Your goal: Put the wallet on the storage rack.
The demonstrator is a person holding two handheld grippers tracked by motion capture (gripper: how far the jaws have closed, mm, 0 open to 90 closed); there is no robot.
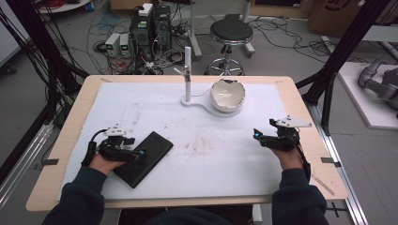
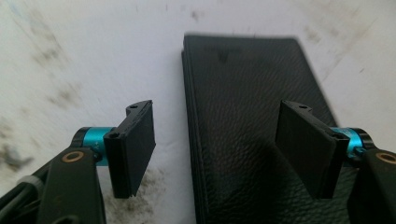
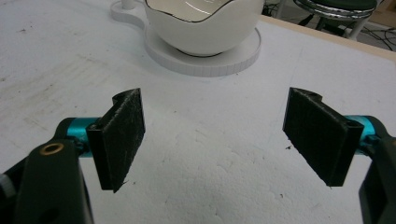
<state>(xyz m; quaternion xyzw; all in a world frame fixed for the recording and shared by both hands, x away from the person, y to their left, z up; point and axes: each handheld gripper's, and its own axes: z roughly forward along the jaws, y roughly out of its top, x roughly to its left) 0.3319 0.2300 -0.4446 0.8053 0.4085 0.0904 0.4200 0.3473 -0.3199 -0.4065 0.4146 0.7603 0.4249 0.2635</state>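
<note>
A flat black wallet (image 1: 143, 158) lay on the white mat of the desk (image 1: 70, 136), toward the near left, as the left gripper (image 1: 136, 153) hung low over it. In the left gripper view its fingers (image 2: 135, 147) stood apart and unclenched, one outside the wallet's (image 2: 252, 130) long left edge over bare mat, the other above the grained leather face; nothing was gripped. Whether that second pad touched the leather could not be told. The right gripper (image 1: 258, 136) waited on the desk's right side, its fingers (image 3: 121, 140) spread wide and empty, facing a white bowl (image 3: 205, 28) on a round white stand (image 3: 205, 63).

The wallet looked light, thin and somewhat pliant, with a pebbled surface that should offer grip rather than slide. Lying flush on the mat, it gave little to pinch from above; the likeliest hold appeared to be across its narrow width near one end, or by the long edge once lifted slightly.
</note>
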